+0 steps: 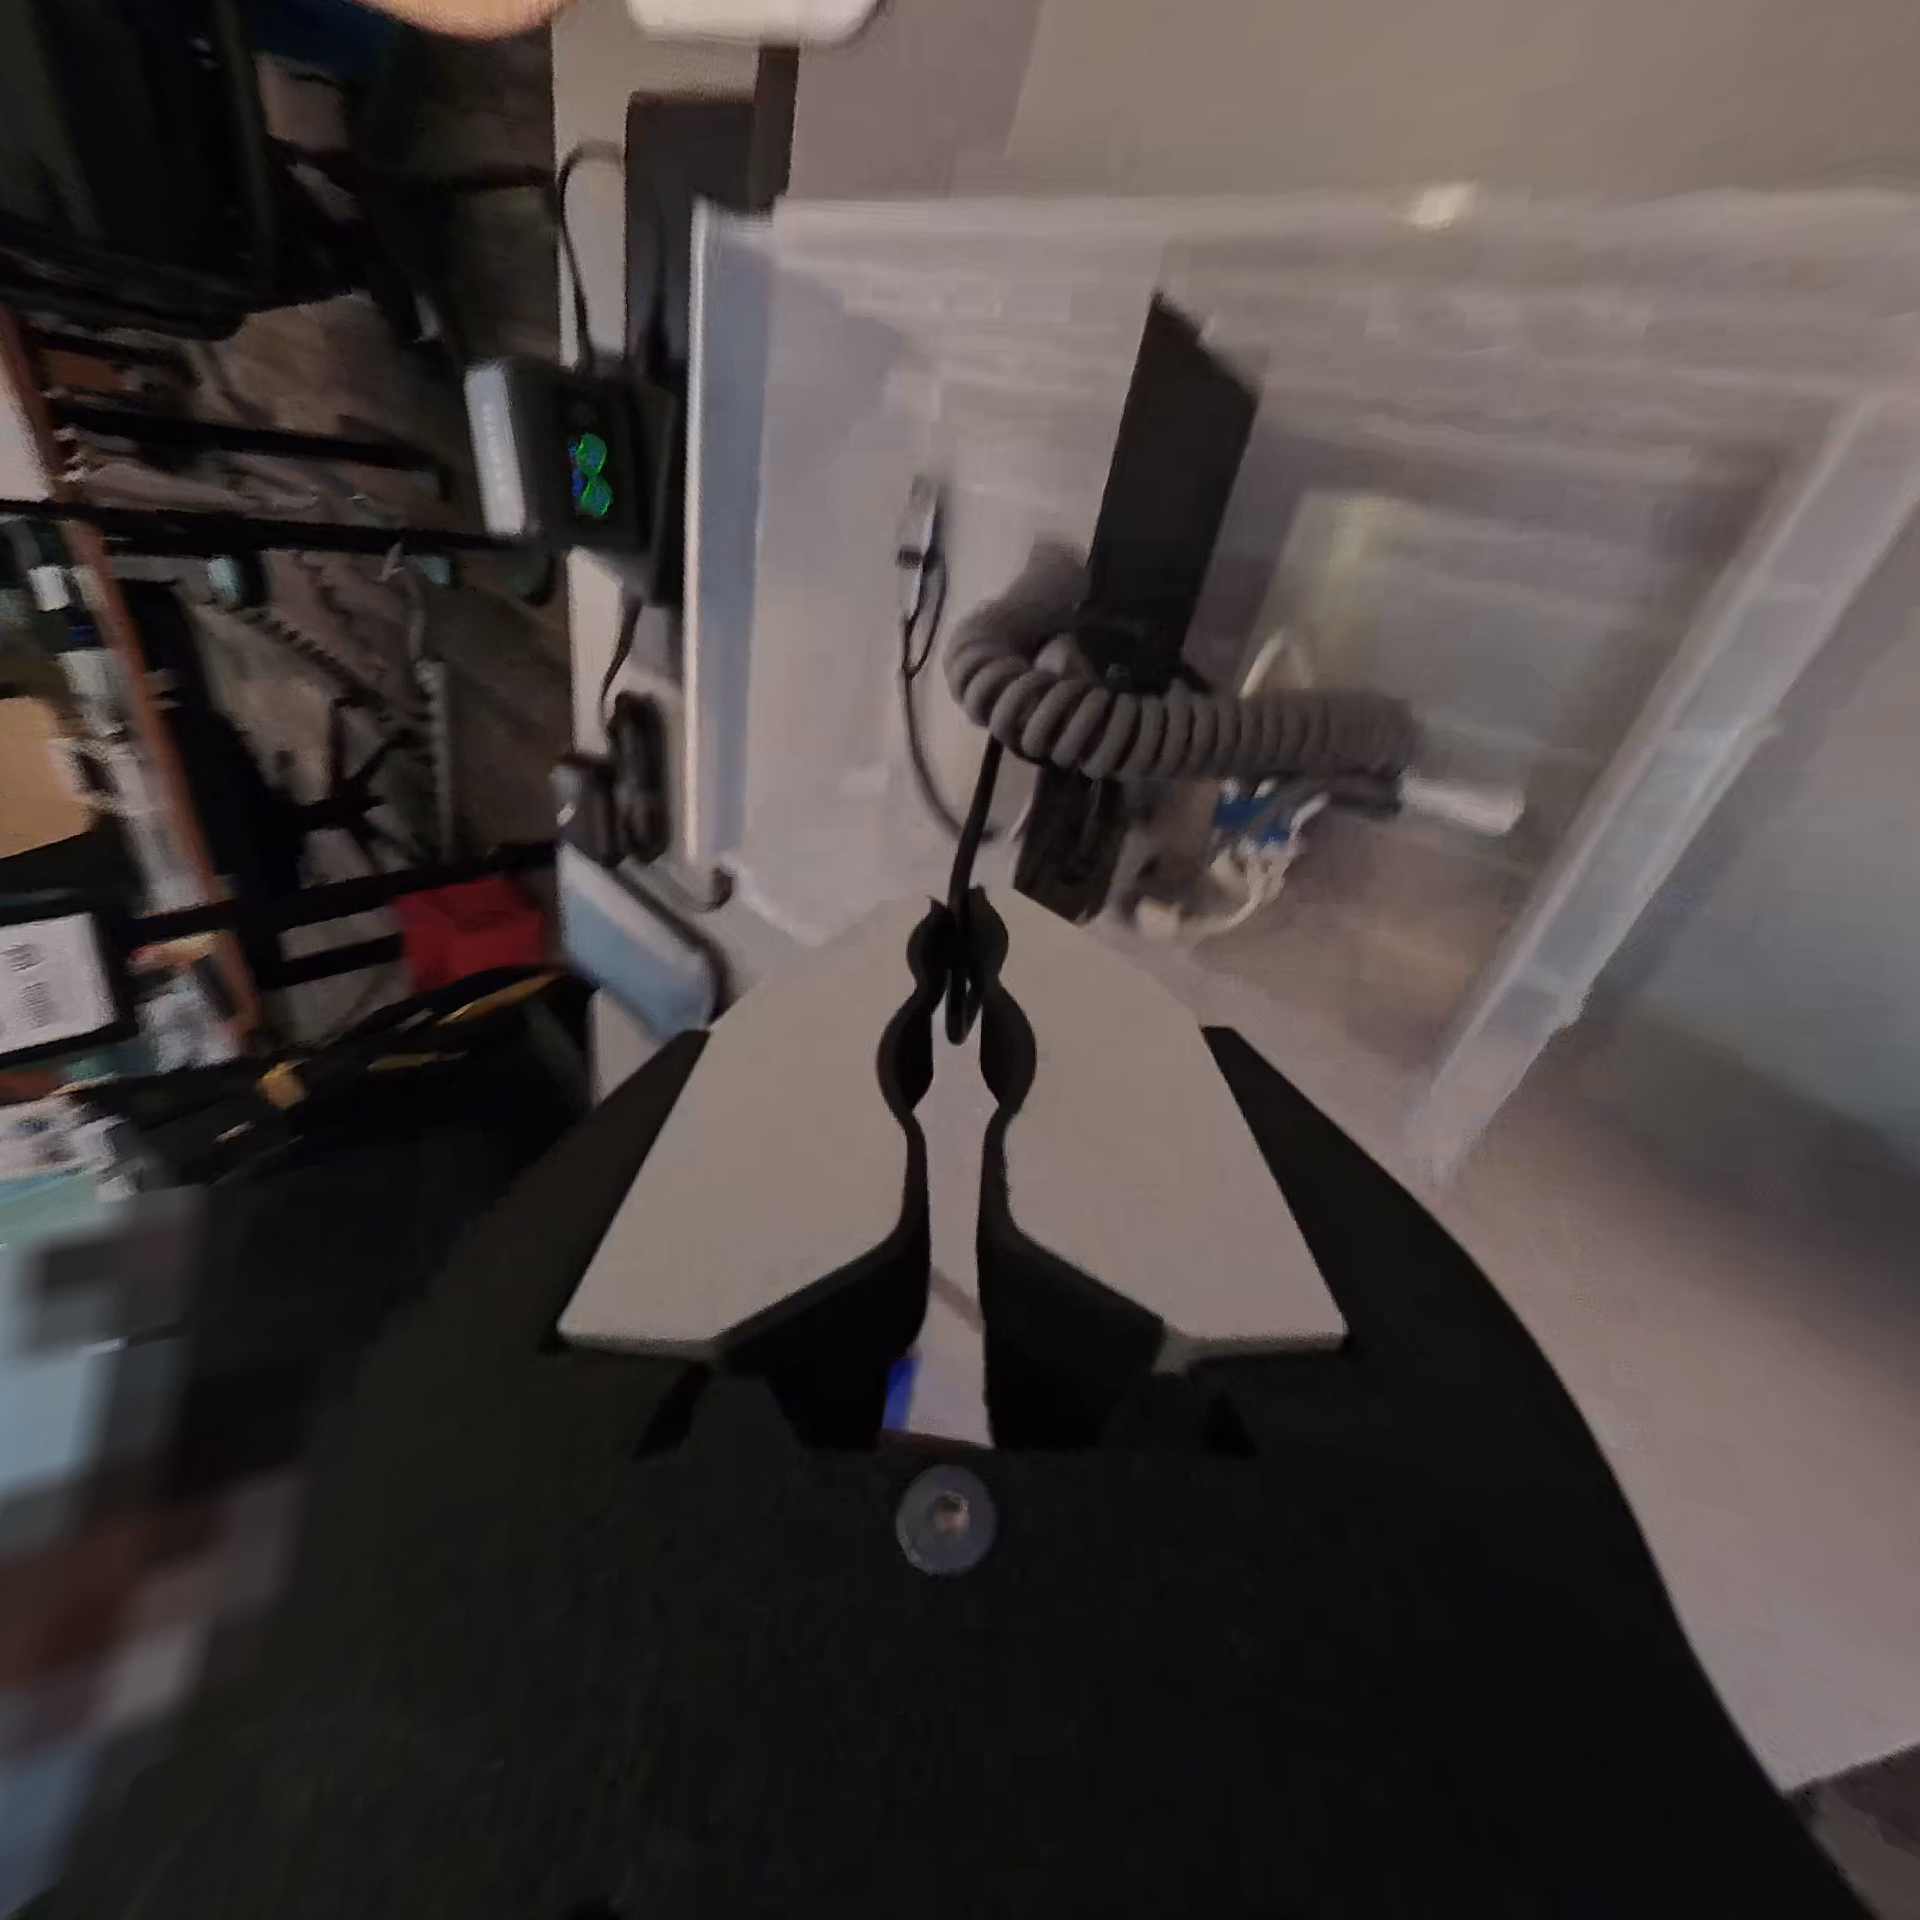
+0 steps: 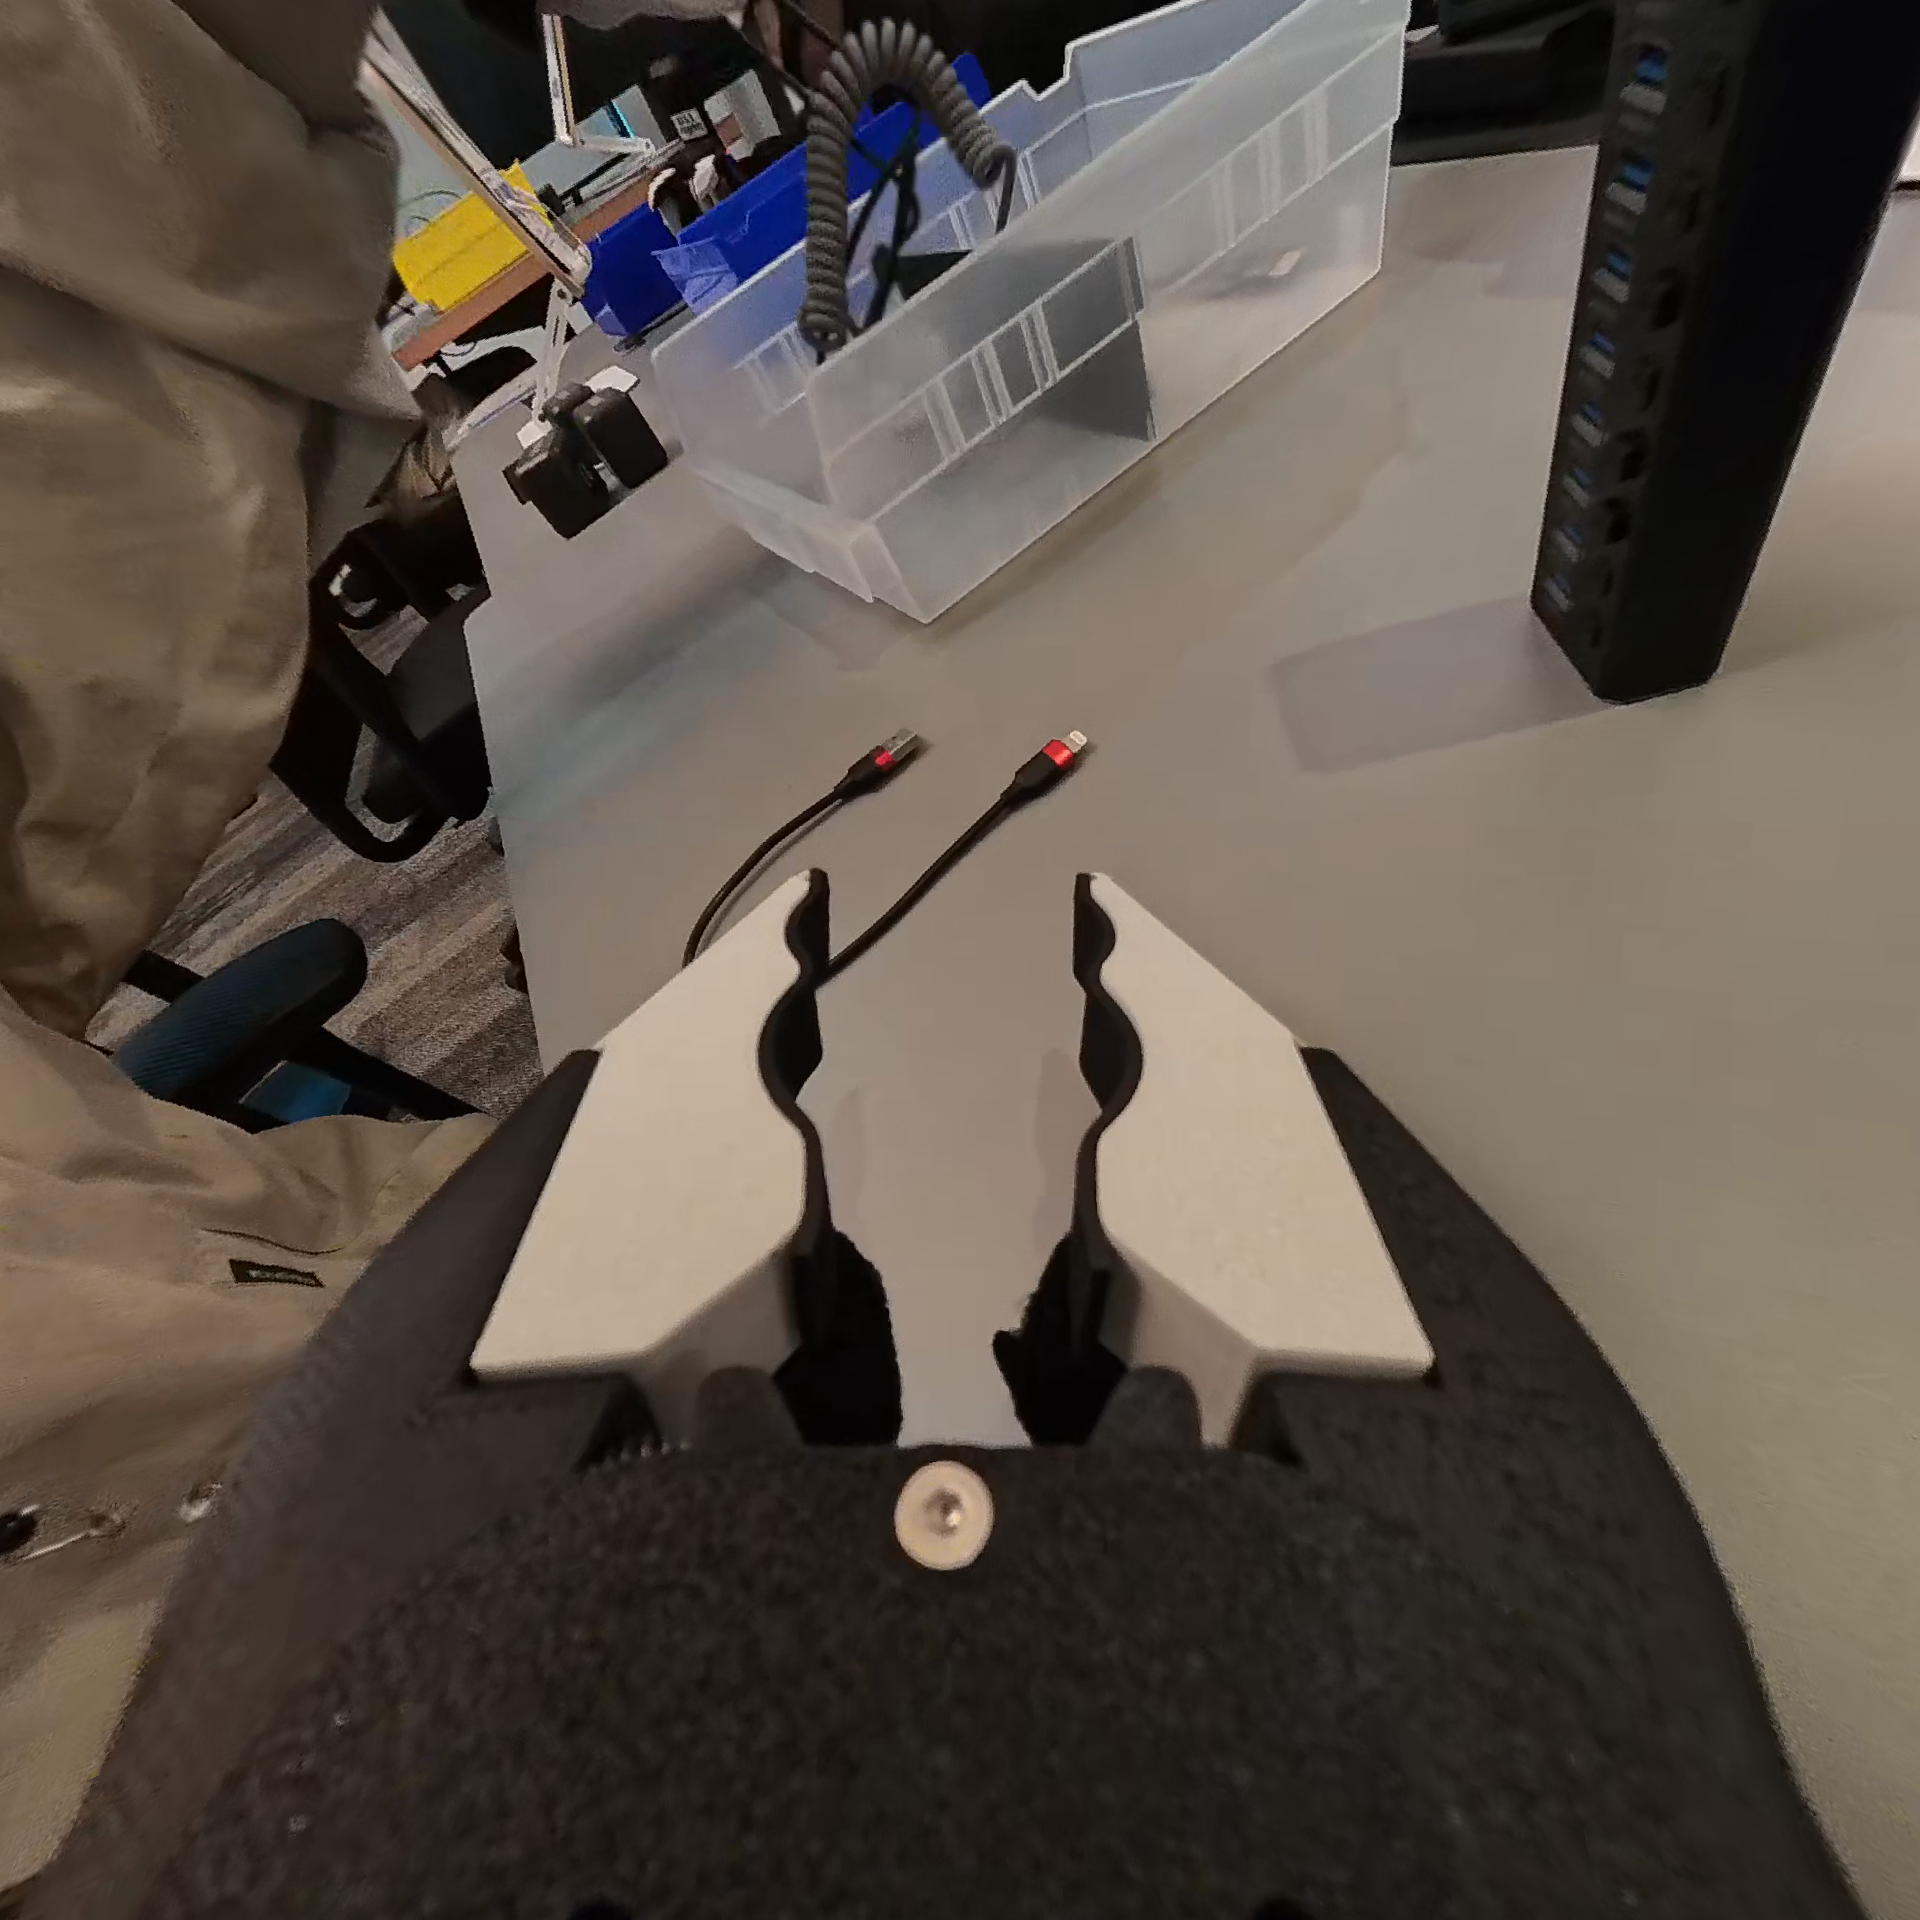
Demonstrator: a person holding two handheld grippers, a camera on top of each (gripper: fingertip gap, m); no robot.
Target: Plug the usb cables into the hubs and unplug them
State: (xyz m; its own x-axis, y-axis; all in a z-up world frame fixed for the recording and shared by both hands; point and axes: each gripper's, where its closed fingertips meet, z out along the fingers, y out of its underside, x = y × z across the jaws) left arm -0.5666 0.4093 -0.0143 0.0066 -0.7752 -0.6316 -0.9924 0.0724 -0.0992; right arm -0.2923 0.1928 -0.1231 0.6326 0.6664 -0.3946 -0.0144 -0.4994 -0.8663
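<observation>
Landmark is the clear bin (image 2: 1049, 416). Left of it, the table edge (image 2: 499, 790) drops off toward chairs. The left gripper (image 1: 958, 935) is clamped on a thin black cable (image 1: 971, 821) leading up to the grey coiled cable (image 1: 1122, 717) over the bin. In front of the bin, two red-banded plugs (image 2: 1055, 752) lie on bare tabletop; the right gripper (image 2: 951, 914) hangs there, jaws apart, holding nothing. Right of the bin stands the black hub (image 2: 1683, 343), with free space around it.

I find no writing I can read: the framed sheet (image 1: 47, 982) and the small cloth tag (image 2: 275, 1272) are too blurred.
</observation>
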